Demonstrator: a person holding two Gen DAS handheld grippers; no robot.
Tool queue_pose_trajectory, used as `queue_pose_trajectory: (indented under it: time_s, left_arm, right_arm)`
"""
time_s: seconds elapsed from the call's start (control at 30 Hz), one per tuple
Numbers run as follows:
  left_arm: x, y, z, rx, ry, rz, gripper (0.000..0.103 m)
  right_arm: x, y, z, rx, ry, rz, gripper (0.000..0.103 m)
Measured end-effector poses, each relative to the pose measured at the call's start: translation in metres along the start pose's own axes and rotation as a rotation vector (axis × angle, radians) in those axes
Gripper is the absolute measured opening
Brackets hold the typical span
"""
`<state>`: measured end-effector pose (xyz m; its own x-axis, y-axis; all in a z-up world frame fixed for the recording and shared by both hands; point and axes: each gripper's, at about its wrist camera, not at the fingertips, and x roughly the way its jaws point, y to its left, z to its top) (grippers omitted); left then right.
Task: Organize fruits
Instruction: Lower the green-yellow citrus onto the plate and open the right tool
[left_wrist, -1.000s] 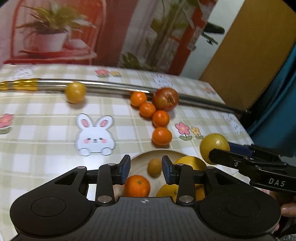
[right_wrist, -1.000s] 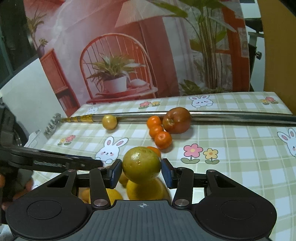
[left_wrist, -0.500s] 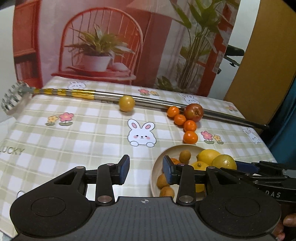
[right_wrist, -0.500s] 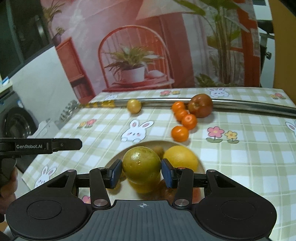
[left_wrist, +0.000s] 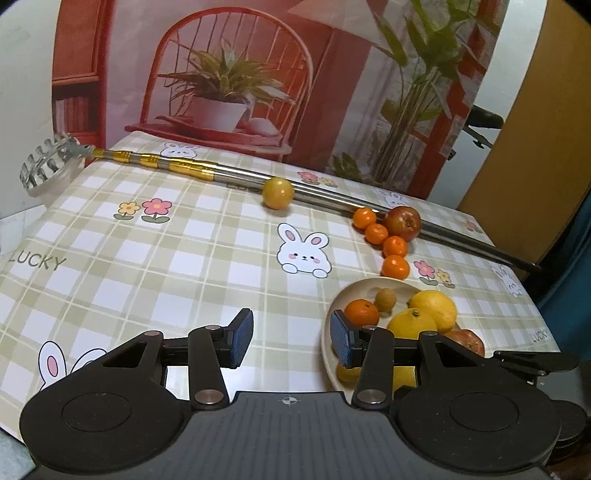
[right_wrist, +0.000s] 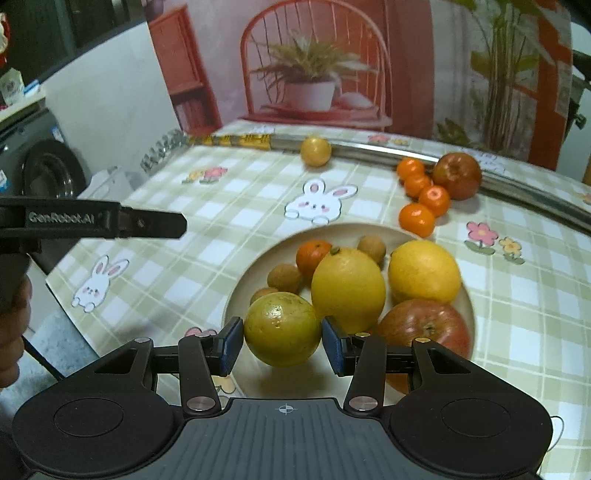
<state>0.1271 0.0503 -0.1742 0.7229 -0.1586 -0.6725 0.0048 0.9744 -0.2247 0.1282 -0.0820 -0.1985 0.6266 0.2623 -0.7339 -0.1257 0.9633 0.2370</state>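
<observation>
Greenish-yellow citrus (right_wrist: 282, 328) above plate (right_wrist: 255, 264) holding lemons, apple, small fruits

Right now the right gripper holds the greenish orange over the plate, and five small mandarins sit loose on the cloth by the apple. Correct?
Not quite: four small mandarins sit loose by the apple, not five; the left wrist view shows the row clearly. The rest holds: the right gripper has the greenish orange between its fingers over the plate.
</observation>
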Motion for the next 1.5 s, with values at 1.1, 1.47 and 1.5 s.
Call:
queue_pose_trajectory:
  time_s: [1.1, 1.47, 1.5]
  left_arm:
    - [0.006, 0.004, -0.004, -0.026, 0.007, 0.03, 0.052]
    - [0.007, 0.0, -0.006, -0.002, 0.012, 0.031, 0.052]
    - [0.007, 0.0, -0.006, -0.003, 0.012, 0.031, 0.052]
  right_arm:
    - [0.02, 0.002, -0.006, -0.022, -0.058, 0.061, 0.047]
    - [0.002, -0.005, -0.015, 0.028, -0.173, 0.04, 0.047]
    - [0.001, -0.006, -0.015, 0.031, -0.183, 0.037, 0.047]
